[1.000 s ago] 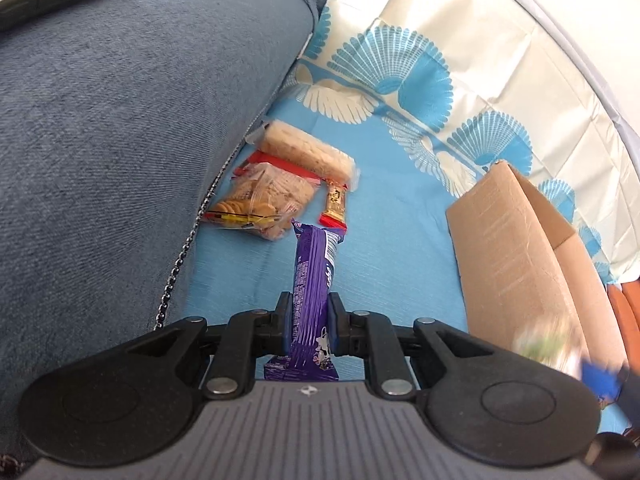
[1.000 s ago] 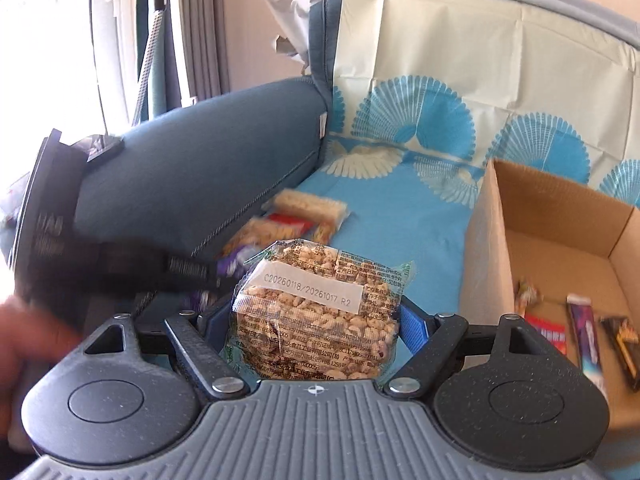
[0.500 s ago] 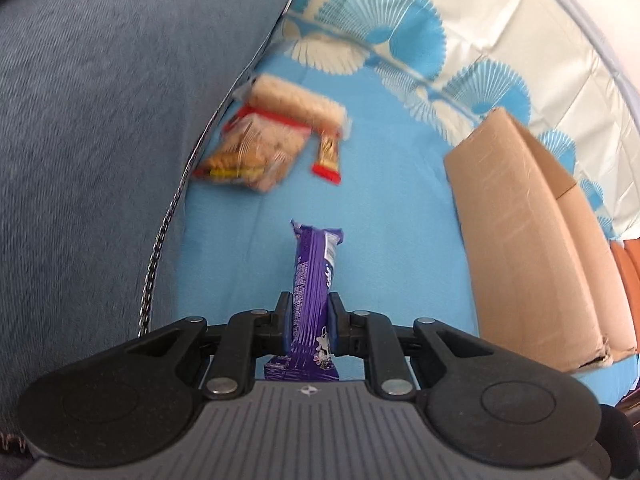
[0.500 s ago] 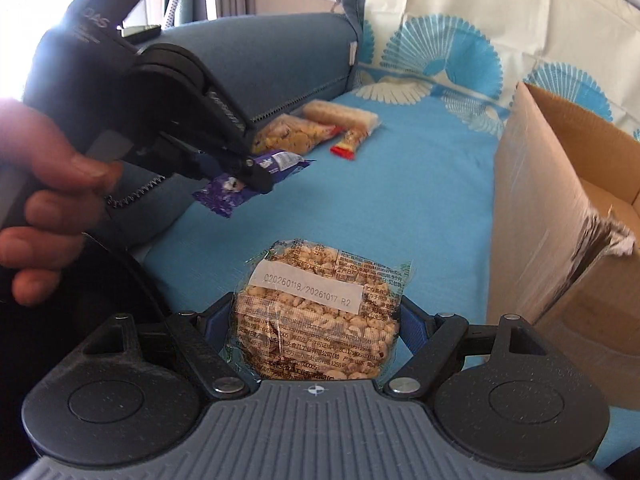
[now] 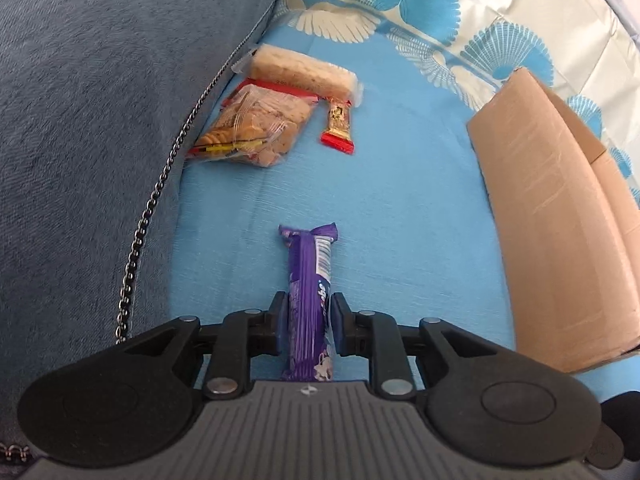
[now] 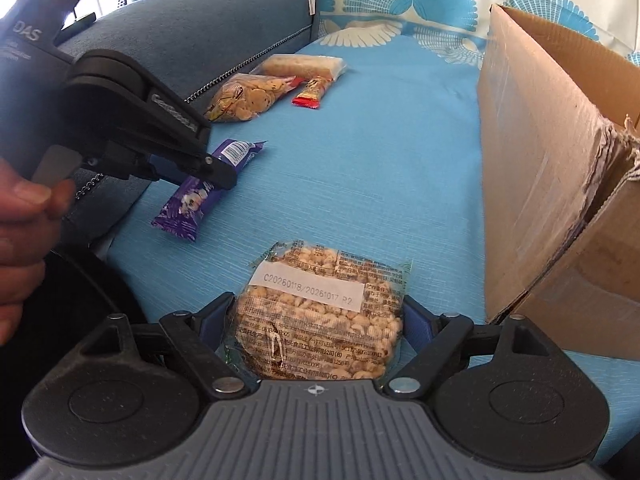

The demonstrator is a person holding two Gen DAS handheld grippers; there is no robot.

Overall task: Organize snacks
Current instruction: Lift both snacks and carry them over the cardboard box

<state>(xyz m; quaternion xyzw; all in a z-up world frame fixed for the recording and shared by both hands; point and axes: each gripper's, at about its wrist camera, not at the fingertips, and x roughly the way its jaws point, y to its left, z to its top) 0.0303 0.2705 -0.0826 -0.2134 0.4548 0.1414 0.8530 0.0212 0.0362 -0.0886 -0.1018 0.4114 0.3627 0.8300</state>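
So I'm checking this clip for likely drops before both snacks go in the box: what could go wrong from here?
The left gripper pinches the purple bar near one end, so the long free end could swing or slip. The right gripper squeezes the peanut packet by its soft edges, and it may buckle and slide out. The cardboard box has a torn, ragged corner that could snag a wrapper.
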